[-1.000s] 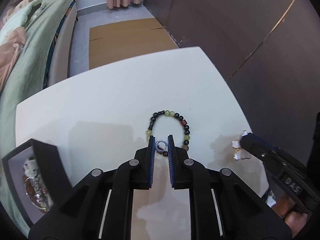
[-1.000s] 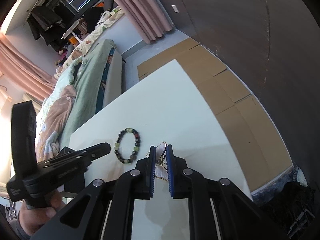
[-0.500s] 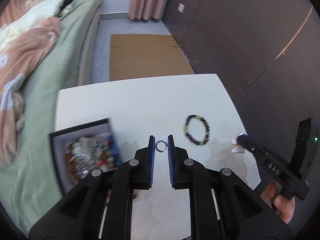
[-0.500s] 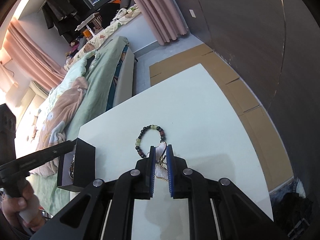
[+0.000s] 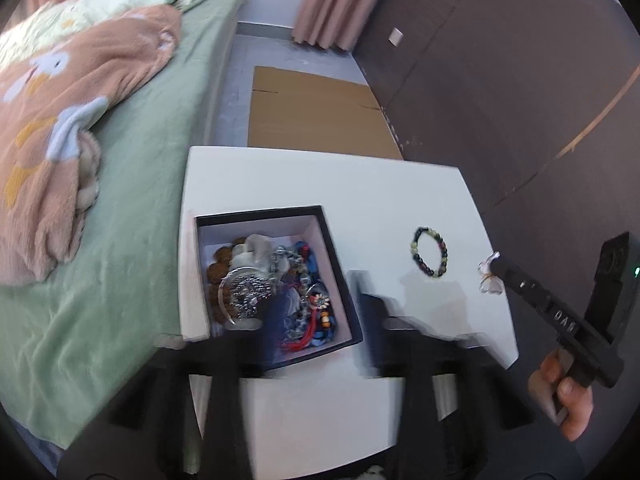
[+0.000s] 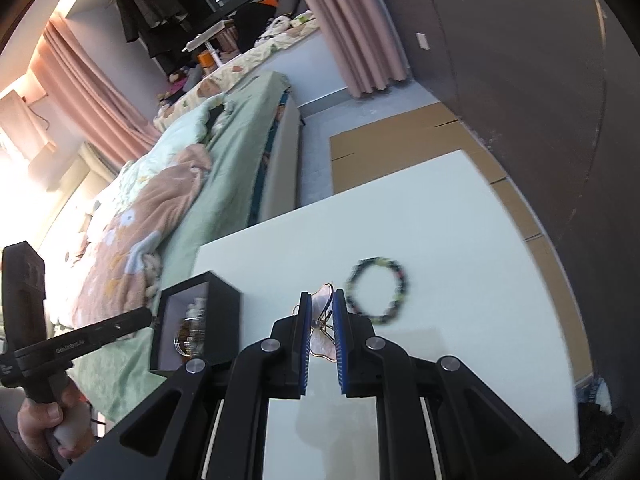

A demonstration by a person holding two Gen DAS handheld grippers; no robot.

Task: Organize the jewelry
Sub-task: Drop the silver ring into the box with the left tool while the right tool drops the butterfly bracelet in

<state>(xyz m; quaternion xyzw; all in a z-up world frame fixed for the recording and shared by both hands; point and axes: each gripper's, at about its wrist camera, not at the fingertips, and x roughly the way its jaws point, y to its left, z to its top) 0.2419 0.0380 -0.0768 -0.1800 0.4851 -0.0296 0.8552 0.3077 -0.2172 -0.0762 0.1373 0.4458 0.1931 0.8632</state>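
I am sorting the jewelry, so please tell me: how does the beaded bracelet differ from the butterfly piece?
The beaded bracelet lies free on the white table; the butterfly piece is clamped in the right gripper. The bracelet is a dark bead ring; the butterfly is pale, flat, winged. Neither is in the box yet.

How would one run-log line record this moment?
left gripper: opening over black jewelry box | right gripper: shut on pearly butterfly clip | beaded bracelet: on white table

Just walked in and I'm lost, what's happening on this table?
A person is sorting jewelry with tongs in each hand. The left tongs are opening over the black jewelry box, with nothing visible between them. The right tongs are shut on a pale butterfly-shaped piece. A beaded bracelet lies loose on the white table.
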